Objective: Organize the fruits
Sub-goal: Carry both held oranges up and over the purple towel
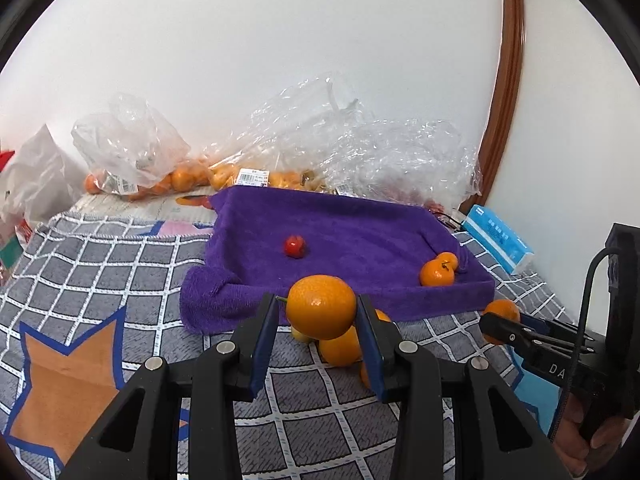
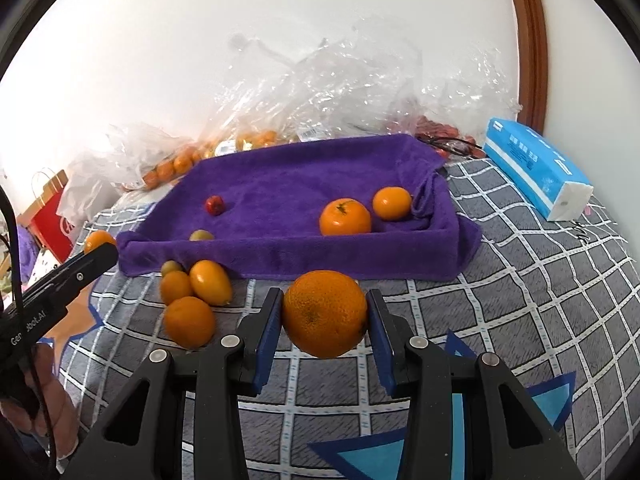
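Observation:
A purple towel-lined tray [image 1: 400, 296] [image 2: 280, 254] lies on the checked cloth. In it are two oranges [image 2: 345, 217] [image 2: 392, 203], a small red fruit [image 1: 295, 246] [image 2: 215, 205] and a small greenish fruit [image 2: 201, 235]. My left gripper [image 1: 318, 308] is shut on an orange [image 1: 321, 306] just before the tray's front wall. My right gripper [image 2: 325, 308] is shut on a bigger orange [image 2: 325, 314], also in front of the tray. Several loose orange and yellow fruits [image 2: 189, 322] [image 2: 210, 282] lie on the cloth by the tray's front left corner.
Clear plastic bags [image 1: 132, 148] [image 2: 320, 92] with more oranges lean on the white wall behind the tray. A blue tissue pack [image 2: 536, 168] lies to the right, and a red paper bag [image 2: 52, 216] stands at the left. A brown wooden frame [image 1: 508, 80] runs up the right.

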`<state>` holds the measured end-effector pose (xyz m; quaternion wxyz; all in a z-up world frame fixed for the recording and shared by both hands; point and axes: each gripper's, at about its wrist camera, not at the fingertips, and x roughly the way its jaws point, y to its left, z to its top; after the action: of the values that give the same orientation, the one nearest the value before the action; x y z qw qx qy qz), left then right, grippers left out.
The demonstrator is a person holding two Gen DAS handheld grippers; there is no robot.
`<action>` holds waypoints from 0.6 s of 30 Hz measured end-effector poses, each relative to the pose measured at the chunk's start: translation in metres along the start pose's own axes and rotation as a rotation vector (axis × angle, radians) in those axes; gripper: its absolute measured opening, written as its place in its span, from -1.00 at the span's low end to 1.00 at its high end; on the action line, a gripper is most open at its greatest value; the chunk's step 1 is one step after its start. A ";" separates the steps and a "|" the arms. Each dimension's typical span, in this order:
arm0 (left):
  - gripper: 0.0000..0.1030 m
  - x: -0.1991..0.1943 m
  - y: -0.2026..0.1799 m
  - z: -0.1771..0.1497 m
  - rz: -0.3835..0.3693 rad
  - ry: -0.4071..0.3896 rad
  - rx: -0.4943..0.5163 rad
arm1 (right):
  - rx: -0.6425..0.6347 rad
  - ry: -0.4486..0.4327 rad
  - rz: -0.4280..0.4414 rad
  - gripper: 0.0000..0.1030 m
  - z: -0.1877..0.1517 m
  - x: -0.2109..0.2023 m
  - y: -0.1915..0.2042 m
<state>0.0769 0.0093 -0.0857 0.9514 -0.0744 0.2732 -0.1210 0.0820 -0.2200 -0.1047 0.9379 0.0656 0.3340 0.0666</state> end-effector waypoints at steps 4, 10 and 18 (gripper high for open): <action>-0.28 -0.005 0.005 0.004 0.009 0.013 -0.033 | -0.013 -0.021 0.001 -0.19 0.005 -0.009 0.003; -0.28 -0.019 0.004 0.010 0.028 0.001 -0.030 | -0.017 -0.050 -0.001 -0.19 0.010 -0.021 0.007; -0.28 -0.029 0.008 0.012 0.043 0.005 -0.070 | -0.012 -0.077 0.013 -0.19 0.010 -0.030 0.009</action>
<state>0.0609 0.0263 -0.0624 0.9499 -0.1014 0.2813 -0.0914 0.0640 -0.2169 -0.0770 0.9499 0.0646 0.2970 0.0723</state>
